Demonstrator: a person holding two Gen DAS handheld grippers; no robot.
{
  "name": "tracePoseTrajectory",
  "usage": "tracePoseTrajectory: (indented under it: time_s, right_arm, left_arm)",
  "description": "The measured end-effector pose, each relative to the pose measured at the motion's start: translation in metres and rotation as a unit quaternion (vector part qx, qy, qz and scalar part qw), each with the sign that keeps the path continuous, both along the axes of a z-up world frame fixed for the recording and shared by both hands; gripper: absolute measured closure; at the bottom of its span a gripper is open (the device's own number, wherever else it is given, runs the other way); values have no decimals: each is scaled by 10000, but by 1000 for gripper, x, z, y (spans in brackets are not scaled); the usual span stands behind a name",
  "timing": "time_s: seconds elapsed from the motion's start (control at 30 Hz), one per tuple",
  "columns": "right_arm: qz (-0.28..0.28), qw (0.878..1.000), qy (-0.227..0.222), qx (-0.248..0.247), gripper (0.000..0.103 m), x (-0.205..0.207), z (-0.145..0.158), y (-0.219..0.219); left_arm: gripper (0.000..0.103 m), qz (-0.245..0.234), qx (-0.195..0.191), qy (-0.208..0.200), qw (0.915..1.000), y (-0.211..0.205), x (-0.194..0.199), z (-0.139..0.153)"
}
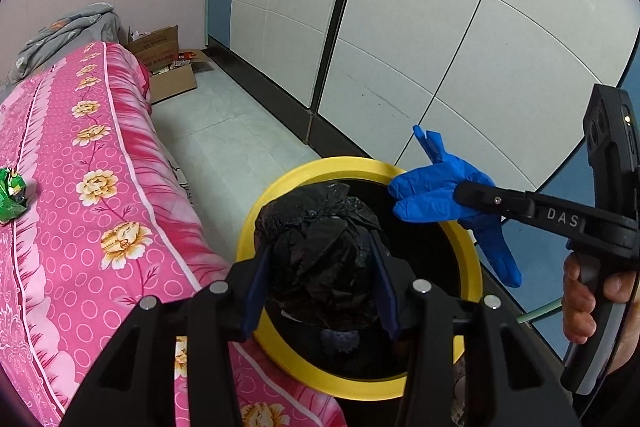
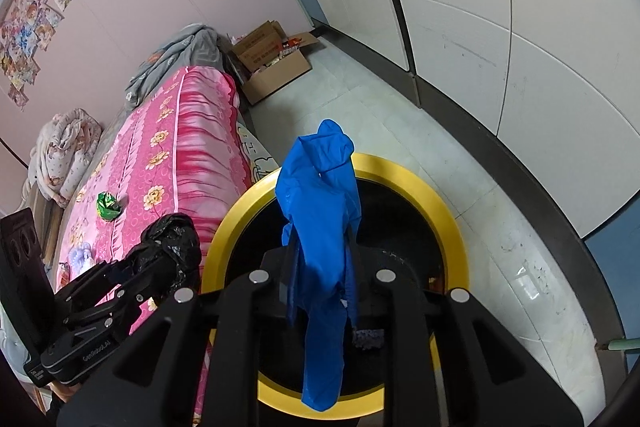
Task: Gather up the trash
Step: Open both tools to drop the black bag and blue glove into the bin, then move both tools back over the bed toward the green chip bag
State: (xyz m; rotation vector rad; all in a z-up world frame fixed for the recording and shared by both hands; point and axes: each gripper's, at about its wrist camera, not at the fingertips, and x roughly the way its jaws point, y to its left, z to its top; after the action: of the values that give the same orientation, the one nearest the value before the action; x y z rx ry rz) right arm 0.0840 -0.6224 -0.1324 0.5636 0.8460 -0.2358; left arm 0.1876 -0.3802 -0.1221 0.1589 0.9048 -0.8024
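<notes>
Now we're holding both grippers over the yellow-rimmed bin (image 1: 474, 259): left gripper (image 1: 320, 267) jaws clamping a crumpled black bag (image 1: 316, 247), right gripper (image 2: 320, 259) jaws pinching a blue glove (image 2: 320, 227).

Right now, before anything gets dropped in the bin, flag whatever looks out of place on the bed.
A crumpled green wrapper lies on the pink floral bedspread, loose litter away from the yellow-rimmed bin. A small pale purple scrap sits nearer the bed's edge; what it is cannot be told.

Black grippers (image 1: 320, 283) (silver screws, "DAS" lettering), bare-skinned hand (image 1: 588, 301)
</notes>
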Motion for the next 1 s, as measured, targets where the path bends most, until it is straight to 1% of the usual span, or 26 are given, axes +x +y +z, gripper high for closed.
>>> tracePoseTrajectory:
  time_s: [0.17, 0.27, 0.37, 0.4, 0.43, 0.47, 0.53, 0.6, 0.8, 0.83, 0.9, 1.0]
  right_arm:
    - [-40, 10000, -32, -82, 83, -3, 7, 1]
    - [-86, 9999, -42, -102, 80, -4, 11, 1]
    - [-126, 9998, -40, -145, 72, -5, 15, 2]
    - [-133, 9998, -42, -140, 69, -6, 16, 2]
    - [-144, 9998, -43, -154, 66, -6, 17, 2]
    - [-175, 9997, -46, -185, 61, -7, 19, 3]
    - [-220, 9995, -64, -231, 55, -9, 22, 3]
    - [-277, 9992, -88, -258, 46, -12, 26, 4]
    - [-294, 9989, -128, -334, 35, -14, 33, 11]
    - [-270, 9990, -145, -326, 34, -13, 35, 14]
    - [-233, 9990, -196, -331, 28, -12, 39, 19]
    - [-99, 9988, -327, -354, 24, -8, 46, 31]
  left_arm:
    - [57, -87, -36, -46, 9999, 0, -4, 3]
    - [51, -110, -100, -70, 9999, 3, -6, 7]
    - [44, -177, -196, -100, 9996, 7, -9, 14]
    - [38, -184, -222, -126, 9995, 9, -10, 16]
    - [36, -176, -248, -160, 9994, 11, -11, 19]
    - [35, -187, -269, -186, 9993, 13, -13, 22]
    - [28, -206, -284, -225, 9991, 17, -15, 26]
    - [26, -169, -304, -297, 9990, 23, -17, 30]
    - [15, 79, -373, -487, 9981, 50, -12, 46]
    - [14, 135, -378, -514, 9979, 55, -11, 48]
    - [12, 266, -384, -581, 9972, 68, -8, 52]
    - [11, 472, -389, -652, 9960, 88, -2, 57]
